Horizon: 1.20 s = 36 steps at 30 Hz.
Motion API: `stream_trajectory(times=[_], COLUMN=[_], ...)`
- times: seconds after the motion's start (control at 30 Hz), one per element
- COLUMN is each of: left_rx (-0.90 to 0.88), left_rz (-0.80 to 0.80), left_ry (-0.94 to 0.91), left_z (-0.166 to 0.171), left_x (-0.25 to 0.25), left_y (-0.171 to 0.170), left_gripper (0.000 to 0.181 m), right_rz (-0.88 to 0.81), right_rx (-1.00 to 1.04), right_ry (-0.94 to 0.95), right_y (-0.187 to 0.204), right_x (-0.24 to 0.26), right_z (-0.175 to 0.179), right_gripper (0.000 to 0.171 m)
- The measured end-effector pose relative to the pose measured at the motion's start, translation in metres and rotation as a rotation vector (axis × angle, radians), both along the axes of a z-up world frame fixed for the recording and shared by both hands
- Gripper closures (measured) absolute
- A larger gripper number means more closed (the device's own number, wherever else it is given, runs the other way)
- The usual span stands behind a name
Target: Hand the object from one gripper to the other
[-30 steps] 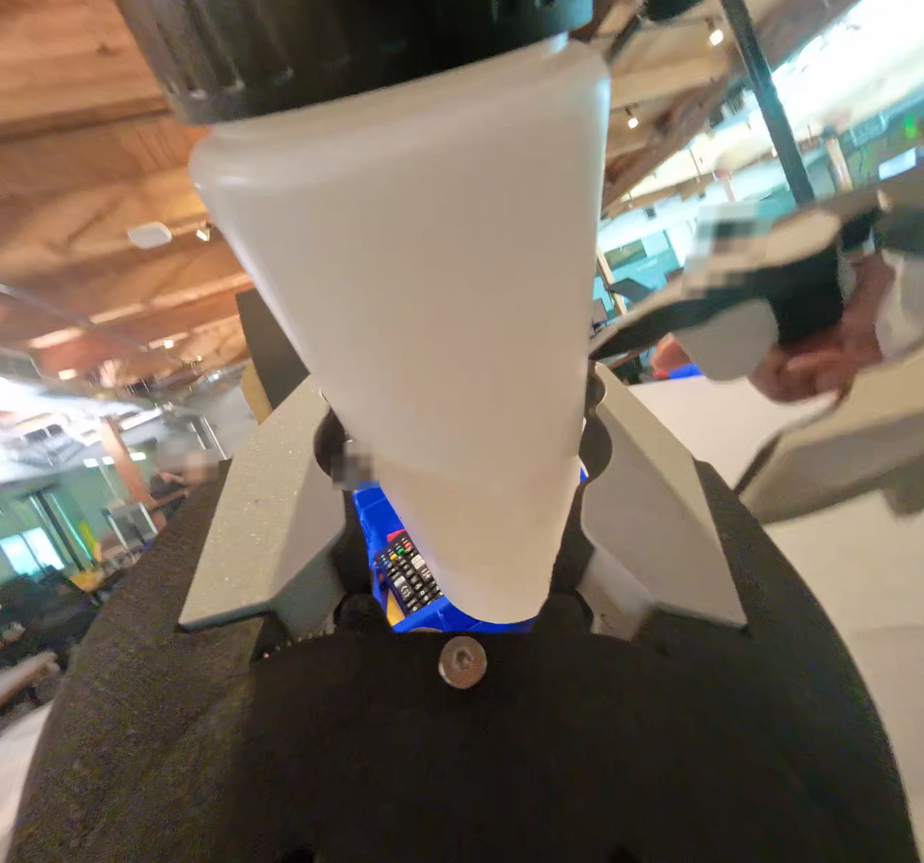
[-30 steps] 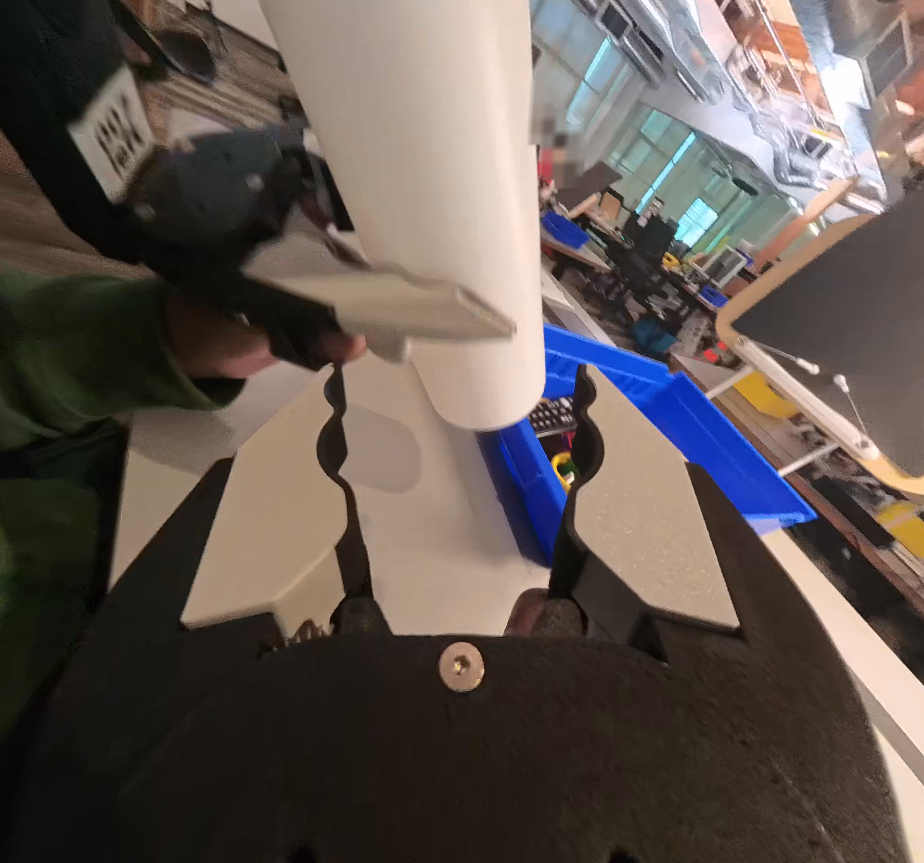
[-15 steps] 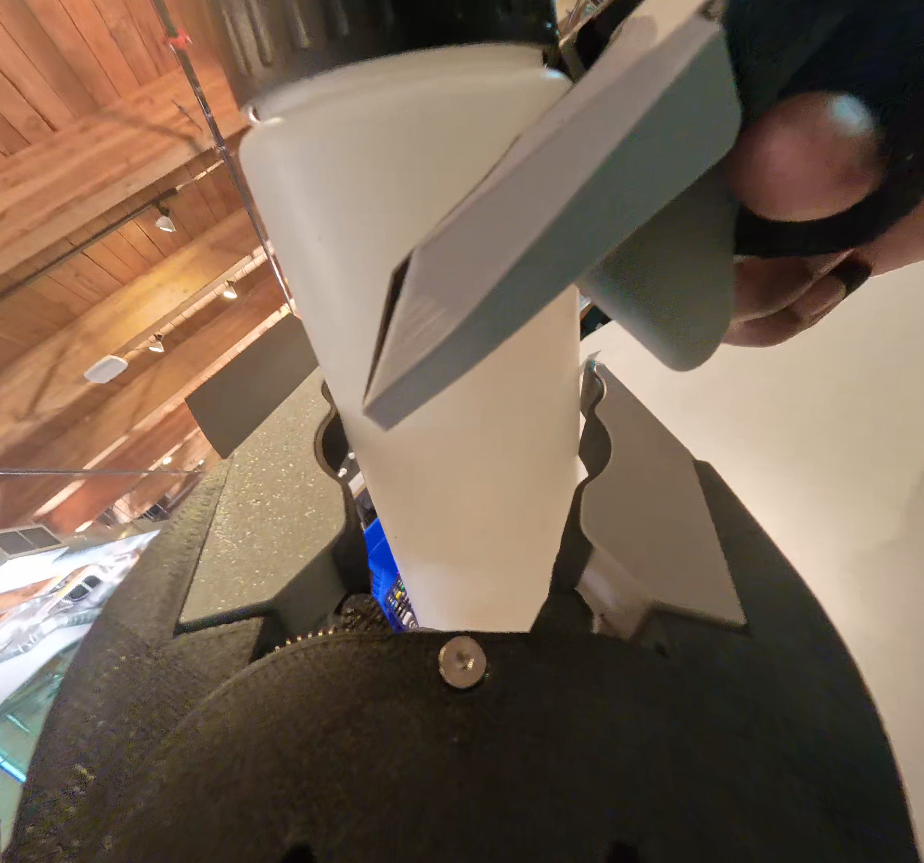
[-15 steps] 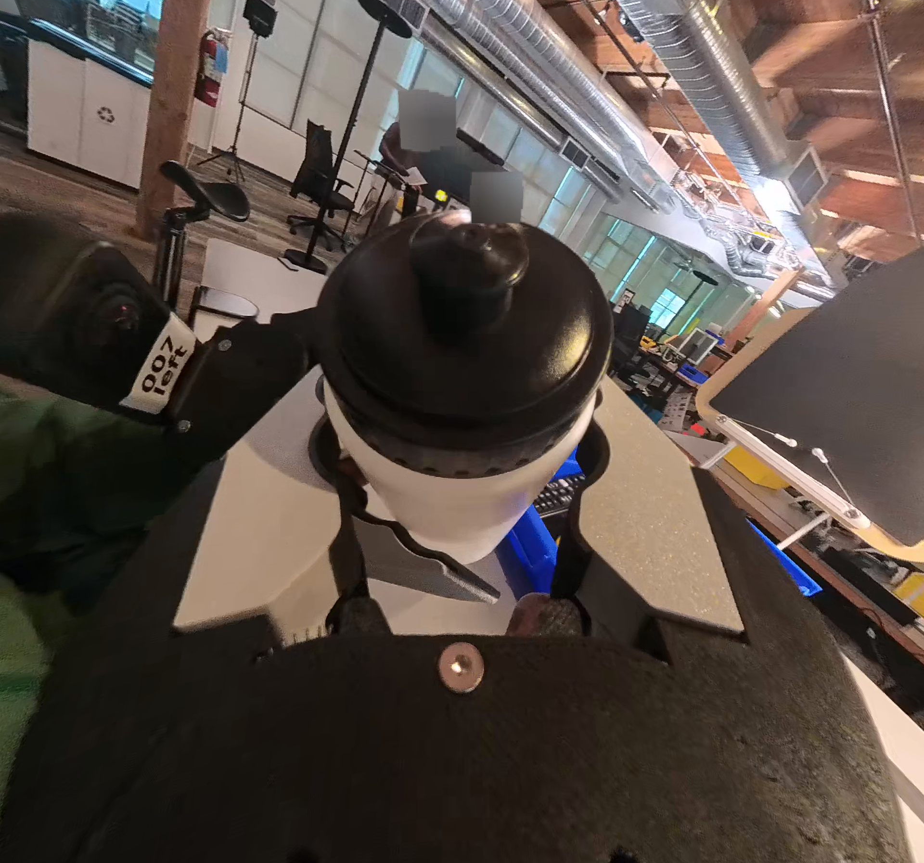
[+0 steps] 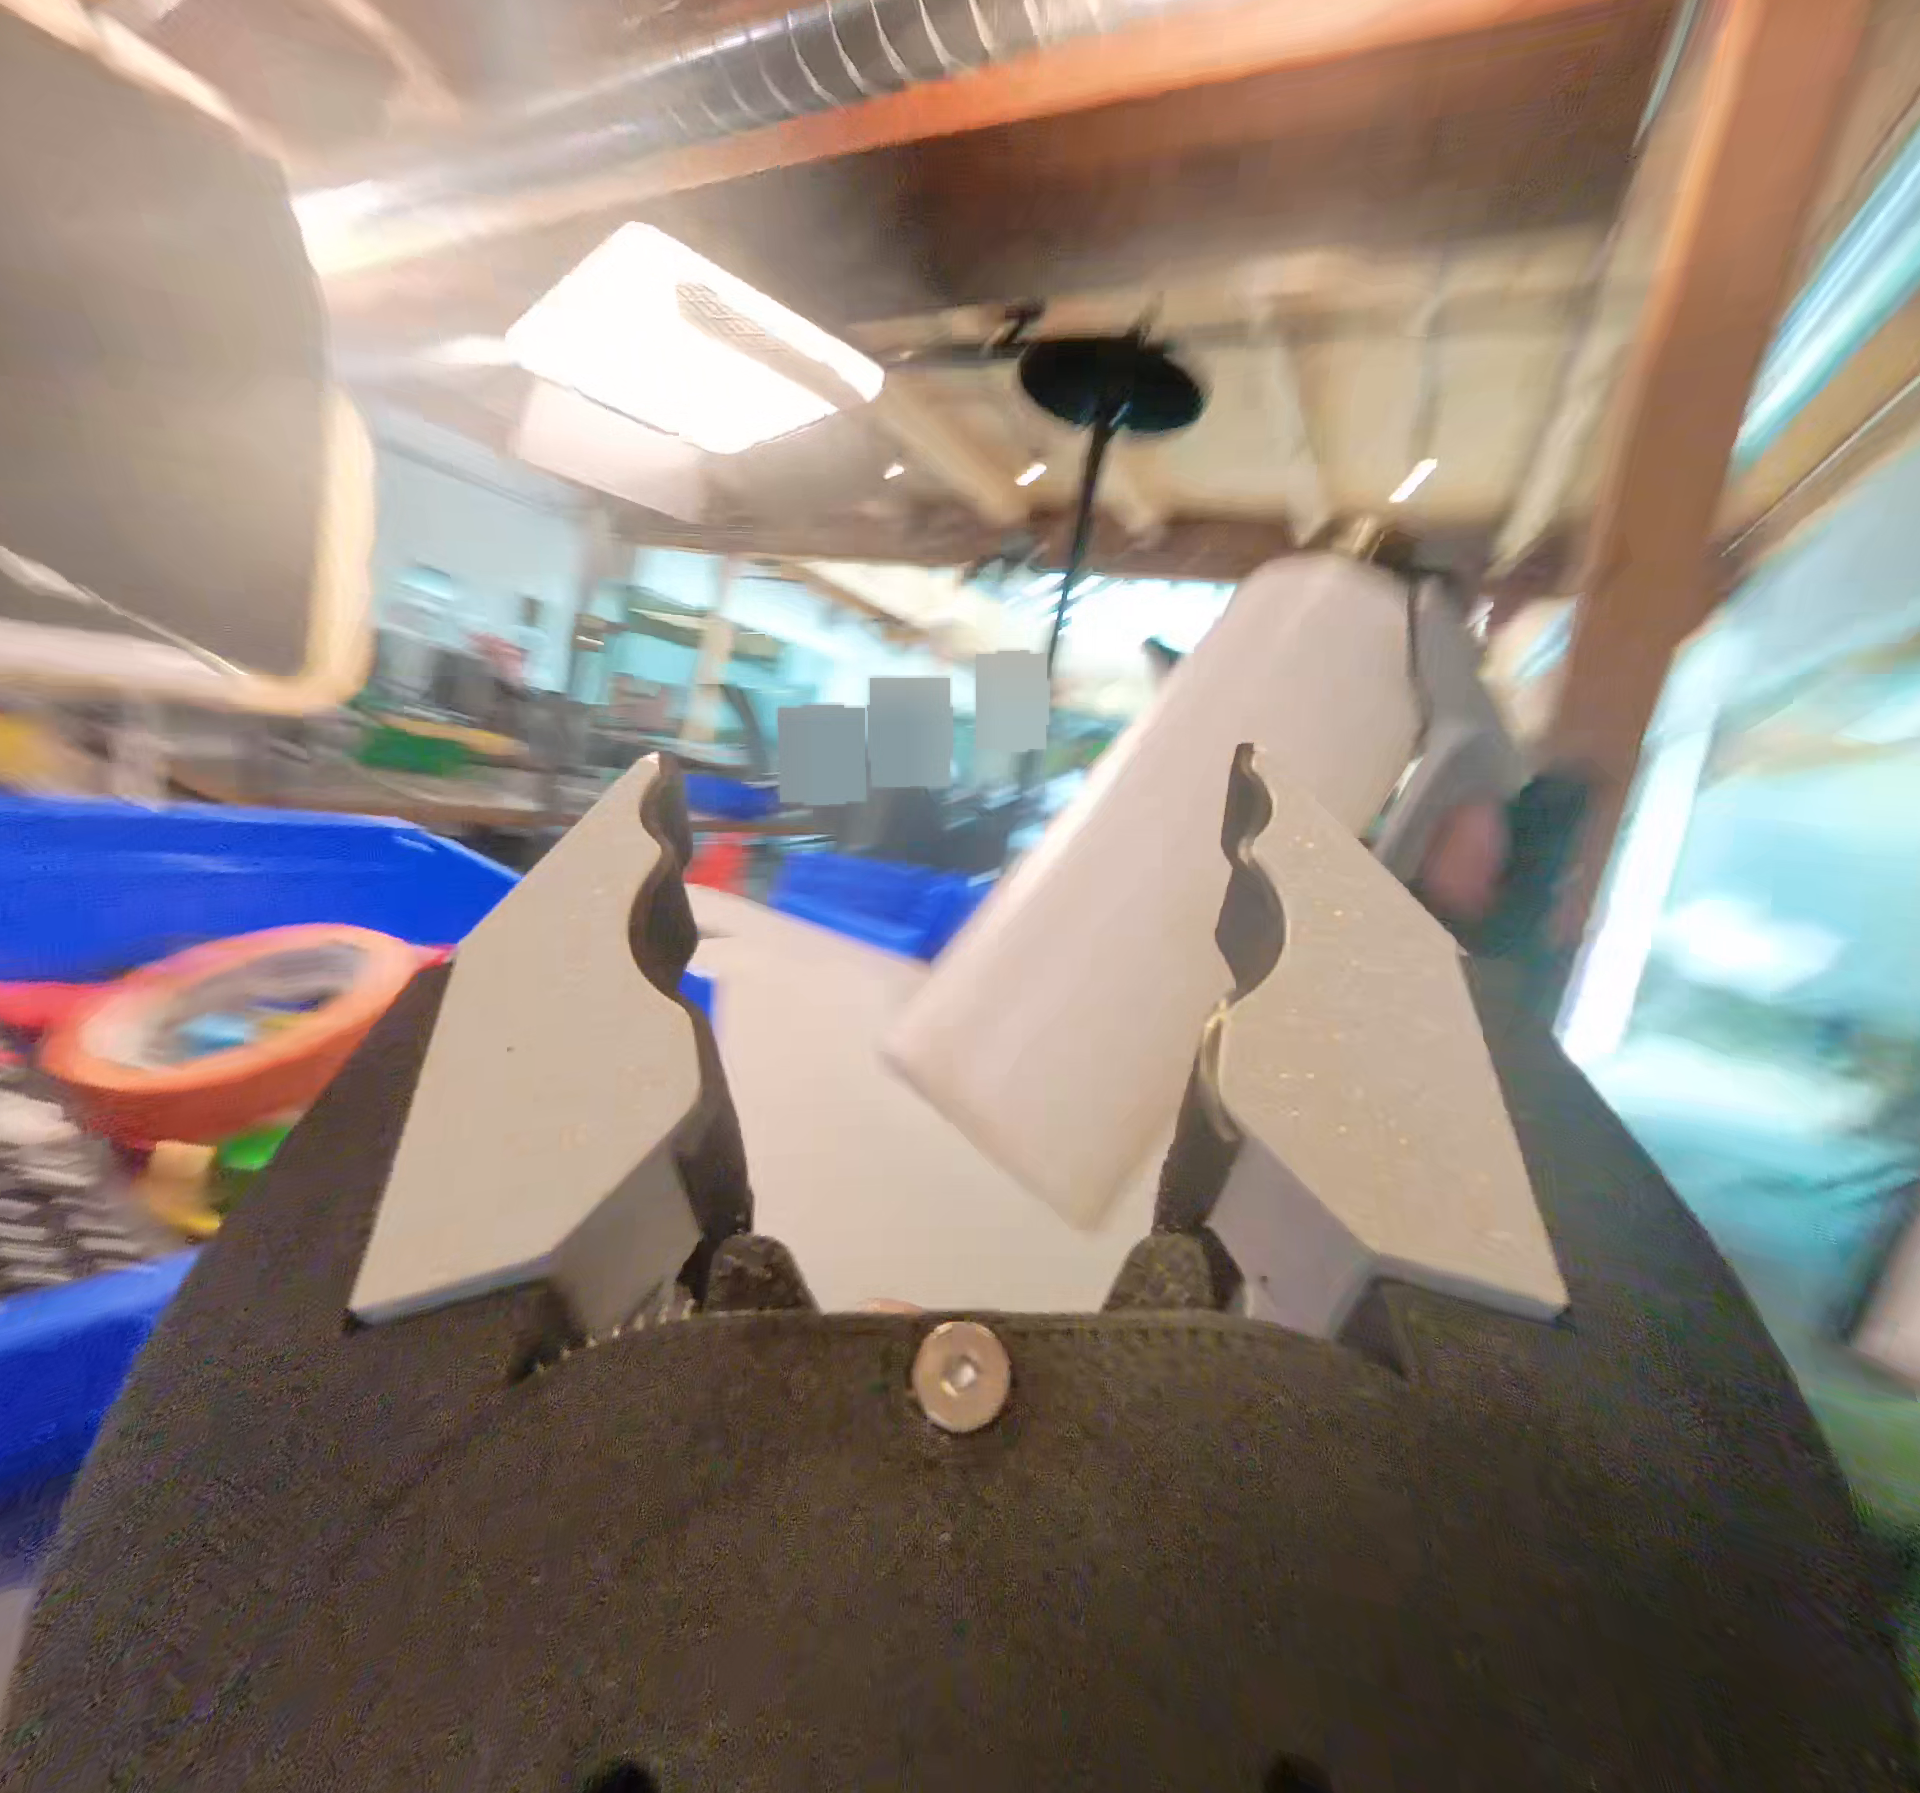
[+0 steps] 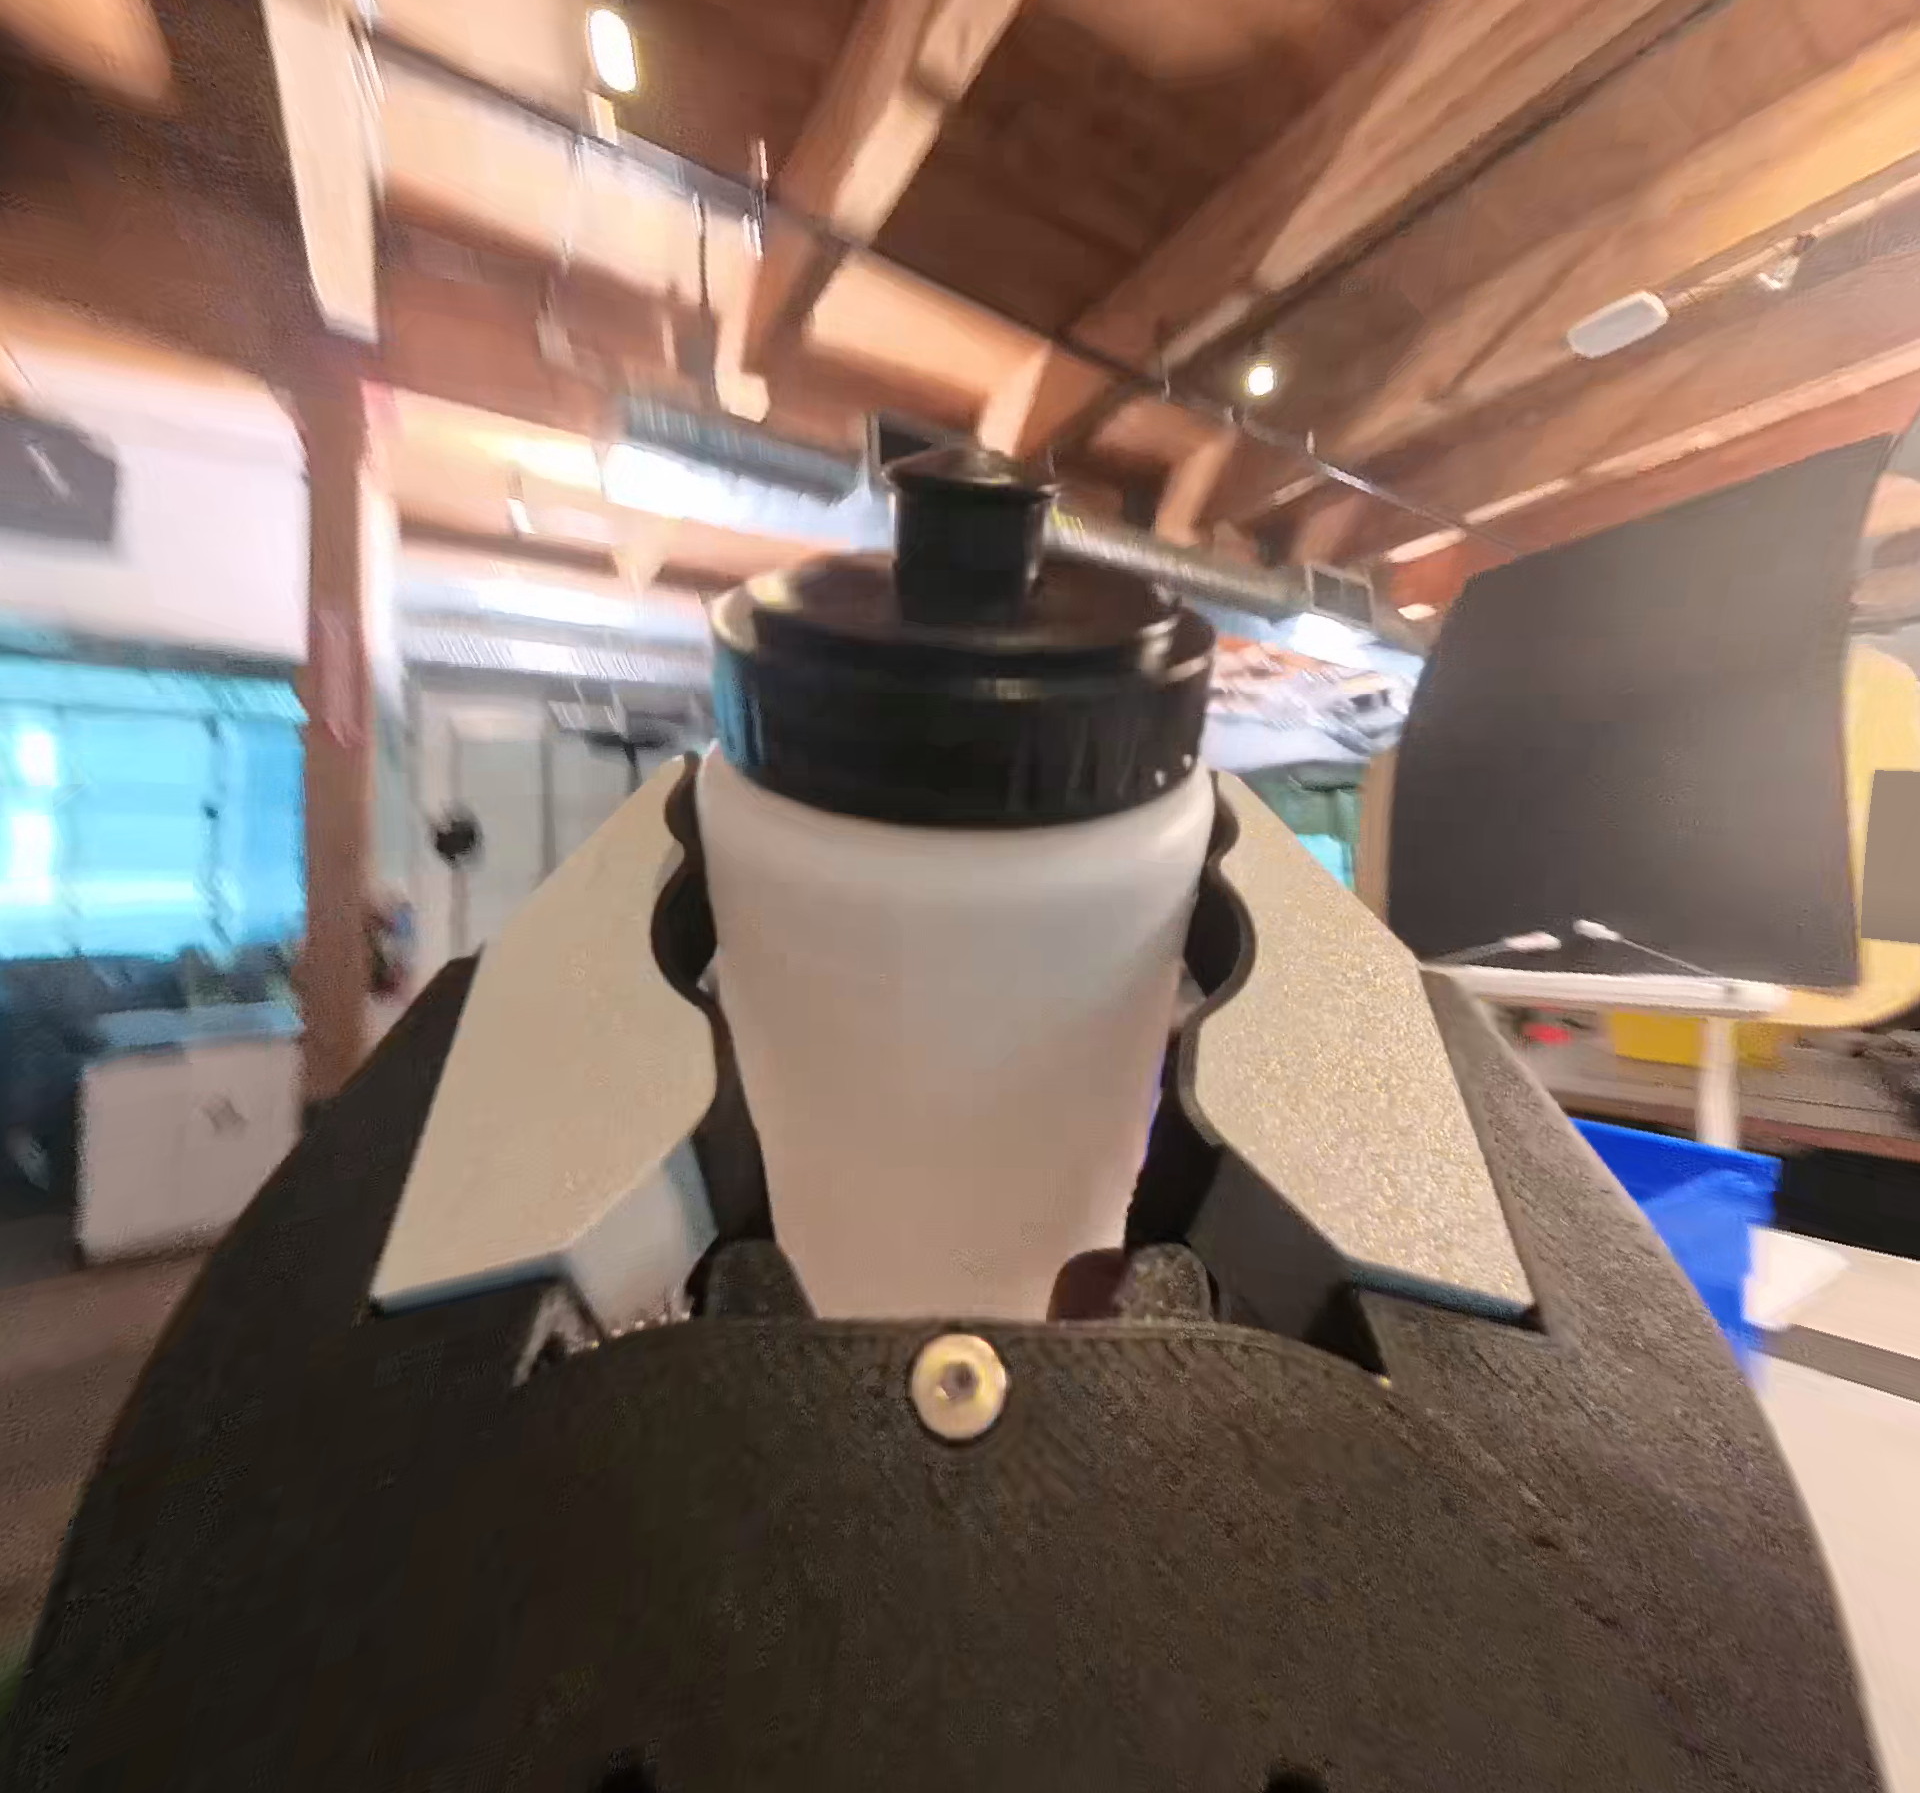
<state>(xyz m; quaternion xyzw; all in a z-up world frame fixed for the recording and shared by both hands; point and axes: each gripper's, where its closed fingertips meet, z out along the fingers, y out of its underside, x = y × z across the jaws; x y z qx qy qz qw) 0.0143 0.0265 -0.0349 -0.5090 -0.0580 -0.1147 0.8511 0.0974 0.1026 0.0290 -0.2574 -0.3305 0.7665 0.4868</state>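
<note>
The white bottle [image 6: 951,995] with a black cap [image 6: 961,715] stands upright between the fingers of my right gripper [image 6: 951,782]. Both pads press on its body just below the cap. In the left wrist view the same bottle [image 5: 1164,870] hangs tilted in the air ahead and to the right, and a hand [image 5: 1465,850] with the right gripper holds it at its far end. My left gripper [image 5: 945,761] is open and holds nothing. The bottle's base shows partly behind its right finger [image 5: 1340,995], and I see no pad pressing on it.
A blue bin [image 5: 156,870] with an orange tape roll [image 5: 229,1005] and other items sits at the left. The white table top [image 5: 883,1151] lies below. A black panel [image 6: 1642,725] and another blue bin [image 6: 1662,1193] are at the right.
My left gripper let go of the bottle and drew back from it. My right gripper closed on the bottle below the cap and now carries it alone.
</note>
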Motion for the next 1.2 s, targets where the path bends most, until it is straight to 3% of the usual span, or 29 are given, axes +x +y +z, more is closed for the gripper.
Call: stream_trajectory(times=[0.13, 0.2, 0.37, 0.53, 0.7, 0.97, 1.2], left_rx=[0.097, 0.057, -0.103, -0.204, -0.173, 0.05, 0.143], left_rz=[-0.444, -0.535, -0.531, -0.709, -0.799, -0.633, -0.404], left_ry=[-0.423, -0.504, -0.388, -0.397, -0.426, -0.51, -0.581], left_z=[-0.001, -0.01, -0.026, -0.038, -0.035, -0.017, -0.018], left_x=[-0.008, -0.004, 0.023, 0.057, 0.078, 0.024, -0.022], left_y=[-0.003, 0.006, 0.023, 0.03, 0.035, 0.017, 0.004], left_gripper=[0.075, 0.075, 0.069, 0.062, 0.06, 0.071, 0.074], right_rz=[0.146, 0.155, 0.186, 0.194, 0.211, 0.238, -0.083], right_rx=[-0.202, -0.225, -0.351, -0.437, -0.405, -0.301, -0.018], right_ry=[0.063, 0.026, 0.122, 0.188, 0.147, -0.096, -0.364], right_y=[0.011, 0.006, 0.018, 0.035, 0.018, -0.005, 0.014], right_x=[0.004, -0.007, 0.002, 0.015, 0.004, -0.036, -0.065], right_z=[0.0, -0.008, -0.005, 0.0, -0.008, -0.029, -0.057], right_gripper=[0.08, 0.08, 0.08, 0.08, 0.079, 0.08, 0.067])
